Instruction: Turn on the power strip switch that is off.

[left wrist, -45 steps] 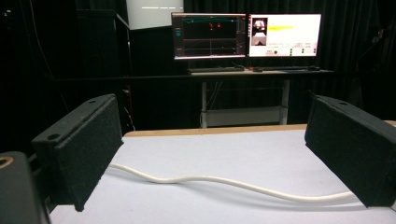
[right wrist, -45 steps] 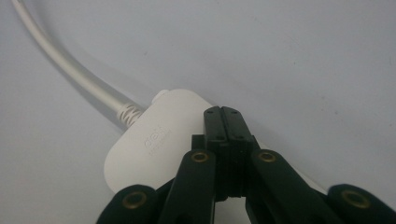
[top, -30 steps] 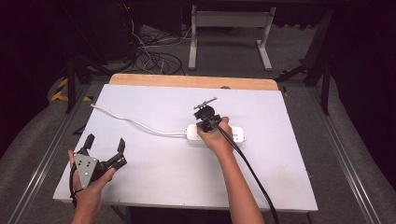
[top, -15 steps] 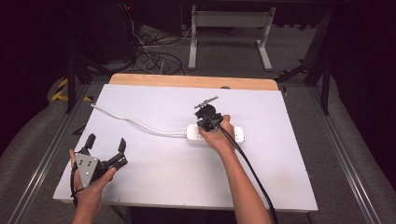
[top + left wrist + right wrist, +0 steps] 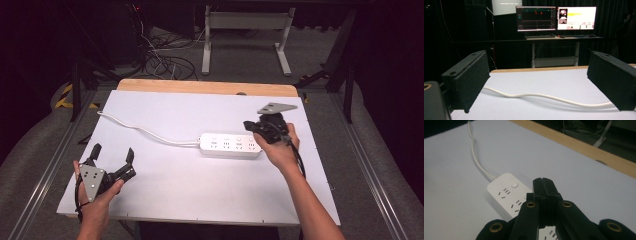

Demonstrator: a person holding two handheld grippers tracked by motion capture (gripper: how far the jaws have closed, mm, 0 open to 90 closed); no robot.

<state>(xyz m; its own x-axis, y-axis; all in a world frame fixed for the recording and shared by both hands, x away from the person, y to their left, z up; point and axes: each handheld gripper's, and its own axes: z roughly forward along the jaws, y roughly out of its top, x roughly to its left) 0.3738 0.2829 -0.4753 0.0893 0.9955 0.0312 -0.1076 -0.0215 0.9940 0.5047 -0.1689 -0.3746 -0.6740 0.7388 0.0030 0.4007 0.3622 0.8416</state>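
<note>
1. The white power strip (image 5: 231,145) lies flat on the white surface (image 5: 200,195), right of the middle, its long side running left to right.
2. Its white cord (image 5: 145,131) leaves the strip's left end and snakes across the surface toward the far left edge.
3. The right hand-held gripper (image 5: 250,127) sits at the right end of the strip, held in the person's right hand (image 5: 280,150); whether it touches the strip cannot be told.
4. In the right gripper view its two black jaws are clenched together with nothing between them, and they sit above the strip, whose sockets and round button show below and to the left.
5. The left hand-held gripper (image 5: 113,154) is held at the near left corner of the surface, well apart from the strip.
6. Its jaws stand wide apart, released and empty; in the left gripper view the cord runs across the surface beyond them.
7. Two lit monitors (image 5: 556,18) stand on a desk past the far edge of the surface.
</note>
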